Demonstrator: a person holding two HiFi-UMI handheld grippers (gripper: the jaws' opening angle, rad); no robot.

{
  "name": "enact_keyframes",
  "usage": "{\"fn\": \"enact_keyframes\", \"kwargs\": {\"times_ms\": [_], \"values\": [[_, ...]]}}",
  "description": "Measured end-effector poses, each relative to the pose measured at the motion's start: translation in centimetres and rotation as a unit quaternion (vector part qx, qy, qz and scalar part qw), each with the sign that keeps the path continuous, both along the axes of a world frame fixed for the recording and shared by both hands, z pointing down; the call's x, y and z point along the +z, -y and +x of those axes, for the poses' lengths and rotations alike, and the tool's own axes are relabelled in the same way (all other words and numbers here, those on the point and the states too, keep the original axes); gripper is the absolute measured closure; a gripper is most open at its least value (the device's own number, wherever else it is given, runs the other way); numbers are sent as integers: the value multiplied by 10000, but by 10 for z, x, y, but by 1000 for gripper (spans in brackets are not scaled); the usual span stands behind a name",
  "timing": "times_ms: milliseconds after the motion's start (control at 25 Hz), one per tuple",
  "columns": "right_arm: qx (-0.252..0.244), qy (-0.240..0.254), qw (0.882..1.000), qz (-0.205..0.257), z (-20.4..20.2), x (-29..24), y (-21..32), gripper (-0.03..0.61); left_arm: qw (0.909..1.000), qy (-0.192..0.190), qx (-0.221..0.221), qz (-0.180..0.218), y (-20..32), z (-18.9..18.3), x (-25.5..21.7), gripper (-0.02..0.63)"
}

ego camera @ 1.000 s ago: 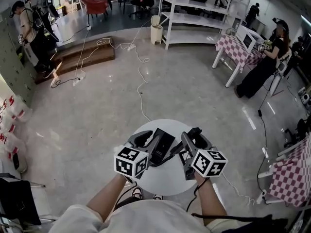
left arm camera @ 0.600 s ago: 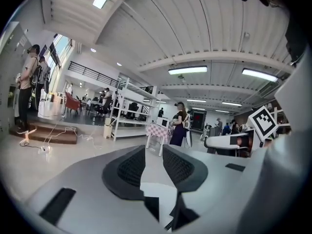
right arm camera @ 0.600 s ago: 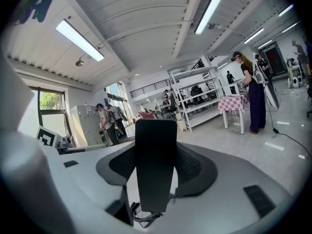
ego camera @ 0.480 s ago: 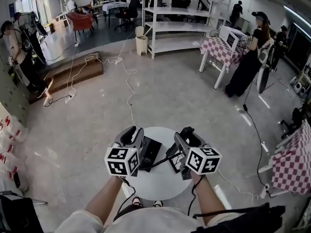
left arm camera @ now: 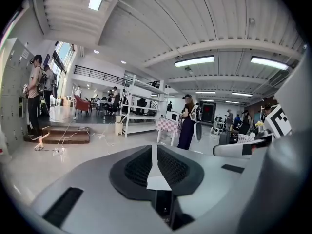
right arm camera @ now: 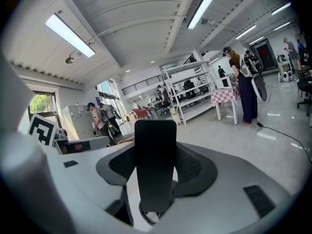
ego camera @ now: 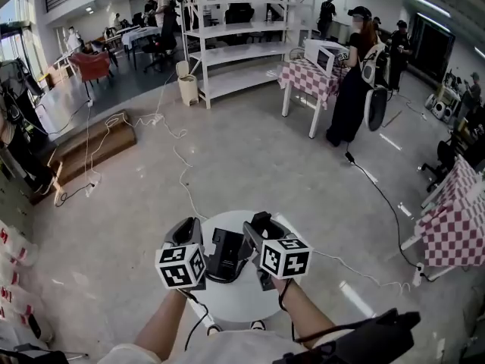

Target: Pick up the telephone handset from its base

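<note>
Now gripping the black handset (right arm camera: pixel 155 169) upright in the right gripper (right arm camera: pixel 157 150), beside the base (ego camera: pixel 224 253) on the round white table (ego camera: pixel 227 300); just closing the empty left gripper (left arm camera: pixel 154 155) to a narrow slit.

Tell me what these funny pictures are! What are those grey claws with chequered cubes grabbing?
A person holds a grabbing tool in each hand; the patterned cubes belong to them. One picture comes from a camera on the person's head, looking down at a round white table with a black telephone base on it. The other two come from cameras on the tools. The right gripper is clamped on the black handset. The left gripper has jaws that have just been closing and are nearly together, with nothing between them.
</note>
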State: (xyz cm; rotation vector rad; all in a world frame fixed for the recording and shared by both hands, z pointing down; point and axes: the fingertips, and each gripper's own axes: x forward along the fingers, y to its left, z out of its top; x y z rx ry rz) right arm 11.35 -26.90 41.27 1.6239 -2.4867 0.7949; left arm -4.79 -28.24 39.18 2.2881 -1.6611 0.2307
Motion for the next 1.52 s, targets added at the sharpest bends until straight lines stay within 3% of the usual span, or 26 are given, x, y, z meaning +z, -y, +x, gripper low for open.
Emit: {"fn": "enact_keyframes", "kwargs": {"times_ms": [160,600,1520], "values": [[237,-54,9997,-17,-6,0,-2,339,9995,160,223,-134,1,-4,5,598],[622,-155,9976,-277,-5,17,-10,339,9972,-199,467,-552,-3,-9,31,598],[542,-226,9982,-122,13,12,-5,339,9982,-263,422,-321,4,13,19,598]]}}
